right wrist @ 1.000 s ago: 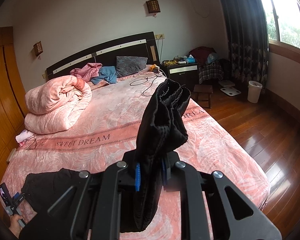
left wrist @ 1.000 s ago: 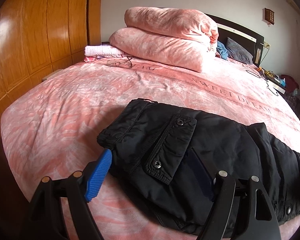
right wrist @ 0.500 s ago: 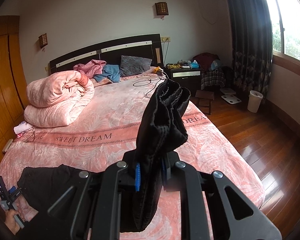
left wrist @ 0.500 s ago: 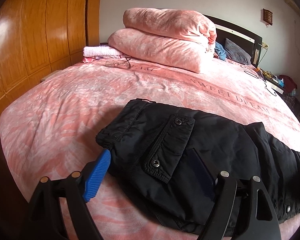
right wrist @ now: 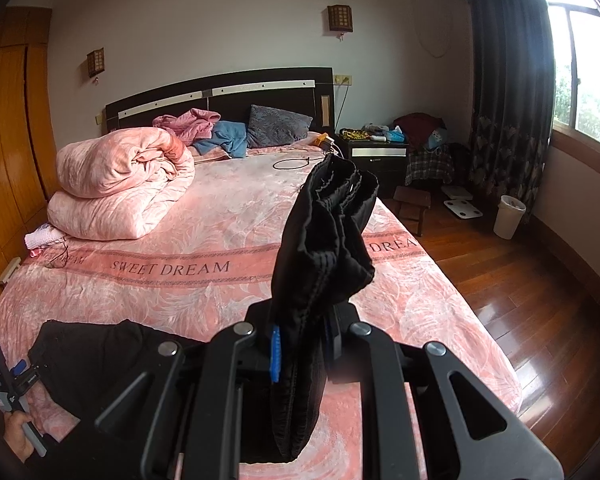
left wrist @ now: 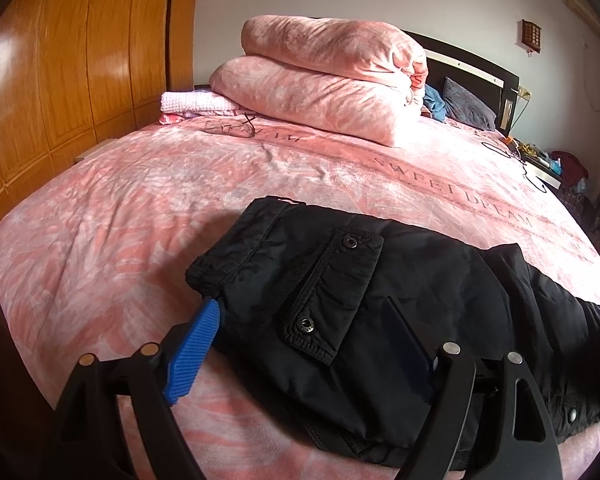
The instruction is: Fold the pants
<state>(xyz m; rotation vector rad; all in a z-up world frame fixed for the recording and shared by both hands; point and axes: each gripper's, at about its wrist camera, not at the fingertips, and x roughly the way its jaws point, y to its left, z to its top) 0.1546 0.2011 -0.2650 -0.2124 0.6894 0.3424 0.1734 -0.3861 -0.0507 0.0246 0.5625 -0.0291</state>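
Observation:
Black pants (left wrist: 380,300) lie across the near part of the pink bed (left wrist: 140,208), waist and snap pocket flap toward me. My left gripper (left wrist: 304,340) straddles that waist end with its jaws wide. Its blue pad (left wrist: 196,344) sits at the fabric's edge, and I see no squeeze on the cloth. My right gripper (right wrist: 300,352) is shut on the bunched leg end of the pants (right wrist: 328,232), which stands up above the jaws over the bed. In the right wrist view, the left gripper (right wrist: 18,368) shows at far left, held by a hand (right wrist: 16,436).
A folded pink quilt (right wrist: 116,184) and loose clothes lie toward the headboard (right wrist: 220,96). Glasses (left wrist: 230,128) and a cable (right wrist: 292,164) rest on the cover. A wooden wardrobe (left wrist: 60,80) stands at the left. A nightstand (right wrist: 376,156), stool (right wrist: 412,202) and bin (right wrist: 508,216) stand on the wood floor at the right.
My right gripper has lifted a little, shifted sideways and rolled, carrying the leg end with it. The left gripper has stayed over the waist.

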